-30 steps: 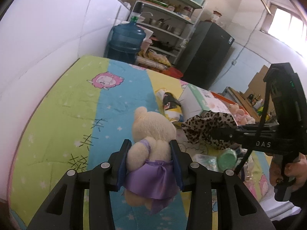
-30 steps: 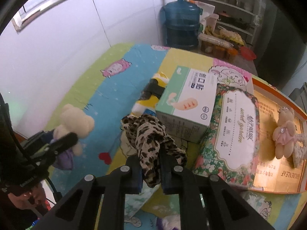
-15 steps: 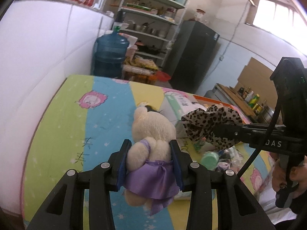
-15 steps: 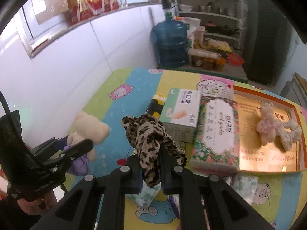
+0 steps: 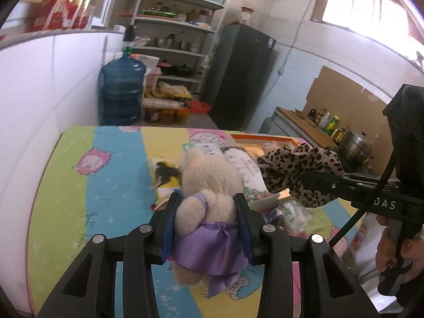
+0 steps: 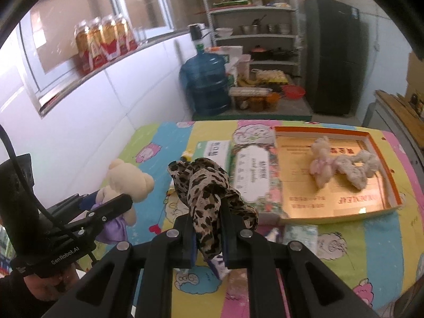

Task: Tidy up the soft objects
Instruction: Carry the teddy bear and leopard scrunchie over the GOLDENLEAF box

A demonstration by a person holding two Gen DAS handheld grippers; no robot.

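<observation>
a: holding a cream teddy bear (image 5: 212, 182) in a purple skirt, the left gripper (image 5: 208, 212) has its two blue-padded fingers pressed against the bear's sides, so the toy sits clamped in the air above a bed cover (image 5: 79, 185) striped green, blue, yellow and pink.

b: and the other hand?

a: the right gripper (image 6: 208, 228) has its fingers pinched nearly together on a leopard-print scrunchie (image 6: 209, 185). the fabric bunches up above the fingers and a loop hangs down between them. it too is off the cover.

b: where are the two relative to each other?

a: in the left wrist view the scrunchie hangs to the right of the bear, near it but apart. in the right wrist view the bear is at the left, lower than the scrunchie.

b: what lies on the cover?

a: an orange-rimmed tray (image 6: 381, 169) with a gold floor, far right in the right wrist view. inside it lie a small pink plush bear (image 6: 322, 163) and a pale fluffy scrunchie (image 6: 355, 168), touching each other. just left of the tray are a flowered box (image 6: 254, 175) and a white and green box (image 6: 214, 149), side by side.

b: anything behind?

a: a blue water jug (image 6: 206, 84), metal shelves (image 6: 249, 8) with pots, and a dark fridge (image 6: 334, 53).
</observation>
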